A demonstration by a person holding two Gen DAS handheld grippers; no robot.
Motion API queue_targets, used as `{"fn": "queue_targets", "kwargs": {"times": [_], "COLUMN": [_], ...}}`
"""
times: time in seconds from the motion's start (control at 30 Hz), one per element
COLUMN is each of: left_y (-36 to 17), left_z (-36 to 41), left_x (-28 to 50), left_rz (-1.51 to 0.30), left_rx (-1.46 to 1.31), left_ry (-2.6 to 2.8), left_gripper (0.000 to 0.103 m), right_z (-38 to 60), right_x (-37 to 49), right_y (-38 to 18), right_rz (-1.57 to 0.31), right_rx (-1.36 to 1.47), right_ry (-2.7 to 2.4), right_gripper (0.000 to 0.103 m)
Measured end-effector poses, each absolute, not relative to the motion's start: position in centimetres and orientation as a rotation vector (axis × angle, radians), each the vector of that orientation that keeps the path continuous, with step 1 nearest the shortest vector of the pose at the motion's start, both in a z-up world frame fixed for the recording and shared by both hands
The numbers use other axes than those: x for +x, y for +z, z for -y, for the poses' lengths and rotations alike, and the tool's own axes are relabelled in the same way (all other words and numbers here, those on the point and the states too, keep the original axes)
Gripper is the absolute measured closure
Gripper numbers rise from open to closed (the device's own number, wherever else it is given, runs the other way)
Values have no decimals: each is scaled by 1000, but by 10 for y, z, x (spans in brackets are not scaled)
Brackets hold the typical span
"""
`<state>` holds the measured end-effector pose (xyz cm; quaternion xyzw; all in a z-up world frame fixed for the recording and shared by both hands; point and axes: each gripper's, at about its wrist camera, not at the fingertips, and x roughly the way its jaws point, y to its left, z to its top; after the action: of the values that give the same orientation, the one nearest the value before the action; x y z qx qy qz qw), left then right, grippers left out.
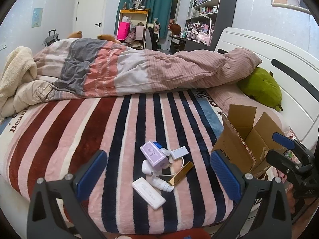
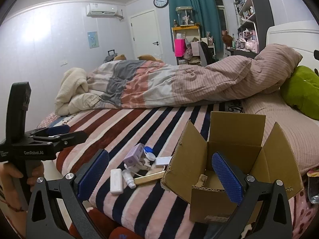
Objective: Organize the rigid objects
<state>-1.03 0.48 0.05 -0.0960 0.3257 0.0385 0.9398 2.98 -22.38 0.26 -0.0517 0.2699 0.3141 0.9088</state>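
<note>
A small pile lies on the striped blanket: a purple box [image 1: 154, 156], a white flat case [image 1: 148, 193], a white bottle [image 1: 162, 184], a gold bar [image 1: 180, 174], a pale adapter [image 1: 179, 152] and a white charger [image 1: 148, 167]. The pile shows in the right wrist view too, with the purple box [image 2: 134, 154] and white case [image 2: 116, 181]. An open cardboard box [image 2: 229, 159] stands to its right; it also shows in the left wrist view [image 1: 243, 139]. My left gripper [image 1: 158, 176] is open and empty, just before the pile. My right gripper [image 2: 159, 176] is open and empty, near the box's front.
A rumpled duvet [image 1: 129, 69] lies across the far half of the bed. A green plush [image 1: 261, 87] rests against the white headboard [image 1: 279, 63]. The striped blanket [image 1: 79, 129] covers the near half. The bed's front edge is just below the grippers.
</note>
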Motion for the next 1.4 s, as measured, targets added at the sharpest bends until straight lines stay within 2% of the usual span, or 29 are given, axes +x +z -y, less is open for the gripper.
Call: {"fn": "queue_targets", "kwargs": {"times": [0.77,0.87,1.07,1.13,1.2,1.4], "left_y": [0,-1,-11,-21,-35,-89], "left_z": [-9,-15,-39,-53,-67,-107], "left_x": [-12,-13,-15,-14,-12,-7], "left_rz": [-661,-654,-634,-642,-662,-754], "left_rx": [-191,-198,-204,-211,-215,-272], "left_ry": [92,92,147,163,187,188], "left_gripper": [1,1,1,1,1,1], "right_z": [224,220,192,172,149,97], "right_x": [26,22,3,-5,-4,27], "right_y": [9,10,12,5,-13,-102], "right_rz": [-529,-511,-435,-423,-479,-777], "right_rx": [-121,-145,-230,-275,-280,-319], "right_ry": [645,646,707,774,872,938], "right_gripper": [1,6,38,54,58,58]}}
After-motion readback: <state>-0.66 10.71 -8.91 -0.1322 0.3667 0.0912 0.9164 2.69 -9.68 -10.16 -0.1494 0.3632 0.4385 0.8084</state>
